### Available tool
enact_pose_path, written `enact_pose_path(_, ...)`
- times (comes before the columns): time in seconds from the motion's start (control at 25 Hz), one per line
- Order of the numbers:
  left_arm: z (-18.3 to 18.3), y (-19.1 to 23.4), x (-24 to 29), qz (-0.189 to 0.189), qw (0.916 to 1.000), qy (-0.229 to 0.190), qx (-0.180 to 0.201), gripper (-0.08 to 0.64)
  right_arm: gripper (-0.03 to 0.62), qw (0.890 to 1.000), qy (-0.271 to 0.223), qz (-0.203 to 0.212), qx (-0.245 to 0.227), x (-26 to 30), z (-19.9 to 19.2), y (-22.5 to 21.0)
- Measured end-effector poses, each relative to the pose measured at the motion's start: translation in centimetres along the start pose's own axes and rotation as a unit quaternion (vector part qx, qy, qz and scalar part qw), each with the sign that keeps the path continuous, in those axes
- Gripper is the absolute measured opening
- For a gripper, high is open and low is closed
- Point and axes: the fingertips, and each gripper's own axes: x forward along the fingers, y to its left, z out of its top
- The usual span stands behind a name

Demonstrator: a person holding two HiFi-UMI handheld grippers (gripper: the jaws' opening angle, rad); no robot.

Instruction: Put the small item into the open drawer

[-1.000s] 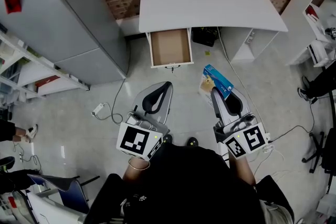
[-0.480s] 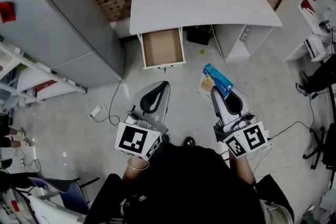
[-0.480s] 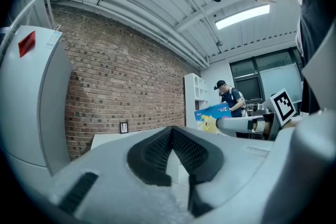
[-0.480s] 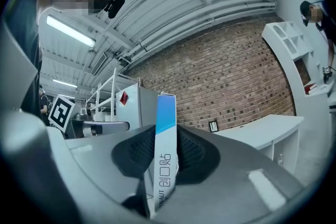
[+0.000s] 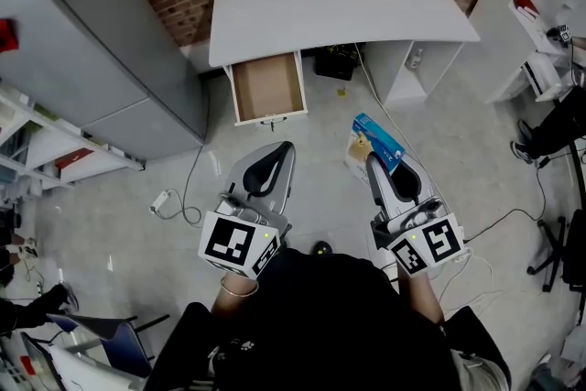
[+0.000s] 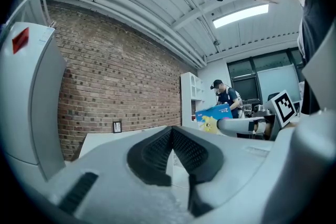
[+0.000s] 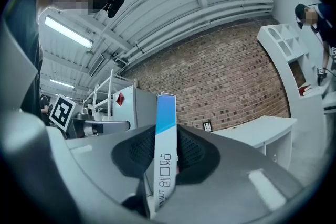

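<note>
My right gripper (image 5: 373, 162) is shut on a small flat blue-and-white box (image 5: 376, 140), which sticks out past its tips; in the right gripper view the box (image 7: 164, 150) stands edge-on between the black pads. My left gripper (image 5: 283, 148) is shut with nothing in it, and its ribbed pads (image 6: 170, 150) meet. The open drawer (image 5: 267, 87) hangs out from under the left end of the white desk (image 5: 339, 3), ahead and to the left of both grippers. Its brown inside shows nothing in it.
A tall grey cabinet (image 5: 92, 41) stands left of the desk, with a white shelf unit (image 5: 46, 160) nearer me. A black box (image 5: 335, 63) sits under the desk. Cables (image 5: 188, 197) trail on the grey floor. Shelves (image 5: 540, 5) and another person are at the right.
The desk and drawer have shifted left and slightly up in the head view. Both grippers keep their places in the view, and the right one still holds the box.
</note>
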Motion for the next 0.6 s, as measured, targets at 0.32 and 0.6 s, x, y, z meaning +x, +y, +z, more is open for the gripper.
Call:
enact_pose_path(0.32, -0.5, -0.6, 0.5, 0.003, 1.0, 0.009, 0.001, -0.003, 0.092, 1.0, 0.002, -0.006, 0.002, -0.8, -0.1, -1.2)
enact_pose_path(0.6, -0.9, 0.2, 0.7, 0.01, 0.9999, 0.009, 0.001, -0.003, 0.092, 1.0, 0.006, 0.0, 0.004, -0.3, -0.8, -1.4)
